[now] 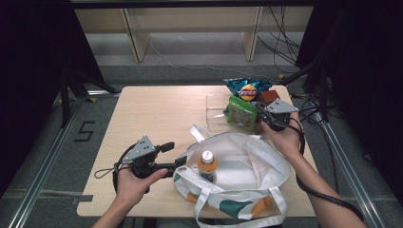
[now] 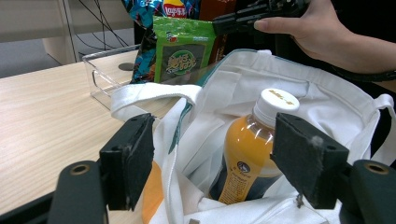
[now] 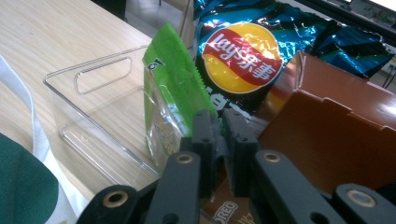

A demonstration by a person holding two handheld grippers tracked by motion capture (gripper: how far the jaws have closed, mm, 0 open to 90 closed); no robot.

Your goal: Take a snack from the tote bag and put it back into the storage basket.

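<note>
Right gripper point(image 3: 218, 122) jaws nearly closed, pinching the green snack packet's point(image 3: 173, 88) edge beside the clear tray point(image 1: 215, 114), far right. Left gripper point(image 2: 212, 161) stands open at the tote bag's point(image 1: 247, 156) near-left rim; its view shows the orange bottle point(image 2: 250, 154) inside.

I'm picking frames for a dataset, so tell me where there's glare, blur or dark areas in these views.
High view: evenly lit table, black surroundings, soft detail. Left gripper view: the near black pads are blurred, the bottle fairly sharp. Right gripper view: glare streaks on the chip bag and brown box.
</note>
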